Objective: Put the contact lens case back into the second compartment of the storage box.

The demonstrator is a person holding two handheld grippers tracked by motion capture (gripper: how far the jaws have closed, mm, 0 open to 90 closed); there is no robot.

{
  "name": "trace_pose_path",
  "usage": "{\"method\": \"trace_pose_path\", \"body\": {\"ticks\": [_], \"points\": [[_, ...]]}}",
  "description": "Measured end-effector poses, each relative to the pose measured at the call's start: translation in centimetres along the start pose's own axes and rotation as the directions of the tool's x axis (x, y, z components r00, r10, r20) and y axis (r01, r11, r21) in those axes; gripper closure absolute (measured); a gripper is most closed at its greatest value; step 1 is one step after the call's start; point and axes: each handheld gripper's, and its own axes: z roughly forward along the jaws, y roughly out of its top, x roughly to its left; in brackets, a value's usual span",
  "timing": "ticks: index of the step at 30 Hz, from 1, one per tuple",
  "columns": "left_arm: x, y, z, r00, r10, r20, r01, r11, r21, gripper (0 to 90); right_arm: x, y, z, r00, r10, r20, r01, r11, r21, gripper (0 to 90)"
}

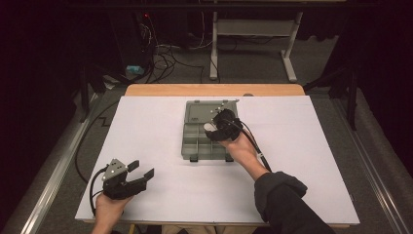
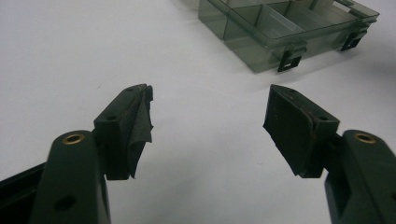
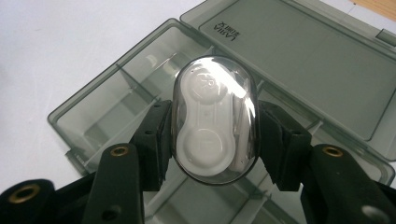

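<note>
Clear oval case (image 3: 214, 126) with a white moulded insert, being pinched across its sides by the right gripper (image 3: 214, 140), jaws pressing on both flanks; hanging just above the open compartments of a smoke-grey divided organiser box (image 3: 112, 107), not resting in any cell. Same case showing as a pale spot (image 1: 210, 126) in the high view, at the tip of the right gripper (image 1: 220, 127), over the right half of the box (image 1: 195, 141). Box lid (image 3: 299, 60) lying flat open behind the tray, bearing small printed lettering, too blurred for reading. Two black latches (image 2: 292, 58) hanging off the box's near edge. Left gripper (image 1: 139, 170) sitting well apart from the box, near the table's front left corner, jaws standing spread with nothing between them; worn black padding peeling on one pad (image 2: 140, 126). Box sitting on a white sheet (image 1: 160, 126) covering most of a wooden table (image 1: 214, 89), bare wood showing along the far edge. Dark sleeve (image 1: 282, 200) entering from the bottom right. Beyond the table: grey carpeted floor (image 1: 253, 68), tangled cables (image 1: 163, 56), a white desk frame (image 1: 253, 29), dark surroundings on both sides.
</note>
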Motion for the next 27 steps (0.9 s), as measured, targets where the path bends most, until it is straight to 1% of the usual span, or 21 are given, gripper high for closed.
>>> {"method": "trace_pose_path", "body": {"ticks": [5,11,17,18,20,27], "points": [[0.0,0.0,0.0,1.0000,0.000,-0.001,0.000,1.0000,0.000,32.2,-0.1,0.6,0.7,0.9999,0.003,0.015,-0.003,1.000,0.013,49.1],[0.0,0.0,0.0,1.0000,0.001,0.002,-0.001,1.0000,0.001,32.2,-0.3,1.2,1.7,0.9994,0.021,0.028,-0.022,0.999,0.023,49.0],[0.0,0.0,-0.1,1.0000,0.000,0.004,0.000,1.0000,0.001,32.2,-0.3,1.3,2.5,0.9991,0.015,0.039,-0.016,0.999,0.033,49.0],[0.0,0.0,-0.1,1.0000,0.003,0.003,-0.003,1.0000,0.001,32.2,-0.2,1.3,2.6,0.9989,0.024,0.040,-0.025,0.999,0.036,49.0],[0.0,0.0,-0.1,1.0000,0.003,0.004,-0.003,1.0000,0.001,32.2,-0.2,1.4,2.7,0.9991,0.016,0.040,-0.018,0.999,0.035,49.0],[0.1,0.0,-0.1,1.0000,-0.008,0.004,0.008,1.0000,-0.005,32.2,-0.1,1.5,3.3,0.9986,0.014,0.052,-0.017,0.999,0.044,48.9]]}}
